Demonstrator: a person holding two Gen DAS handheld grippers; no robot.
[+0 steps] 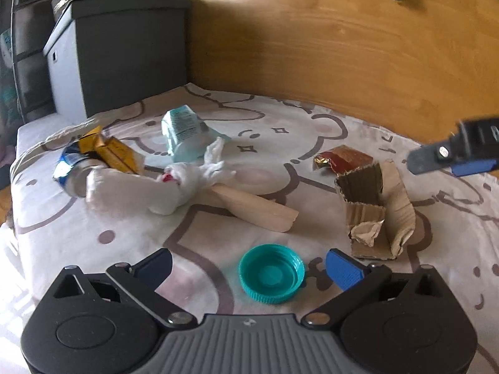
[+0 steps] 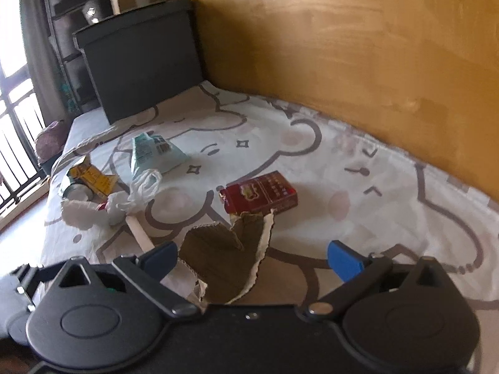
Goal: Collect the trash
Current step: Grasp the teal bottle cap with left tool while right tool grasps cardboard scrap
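Observation:
Trash lies on a bed sheet printed with bears. My left gripper is open, low over the sheet, with a teal bottle cap between its fingers. My right gripper is open, with a torn cardboard piece between its fingers; that piece also shows in the left wrist view. A red cigarette pack lies beyond it. To the left are a white plastic bag, a crushed can, a yellow box, a teal wrapper and a paper strip.
A dark box stands at the far left end of the bed. A wooden wall runs along the far side. The right gripper's finger shows at the right edge of the left wrist view. A window with bars is at left.

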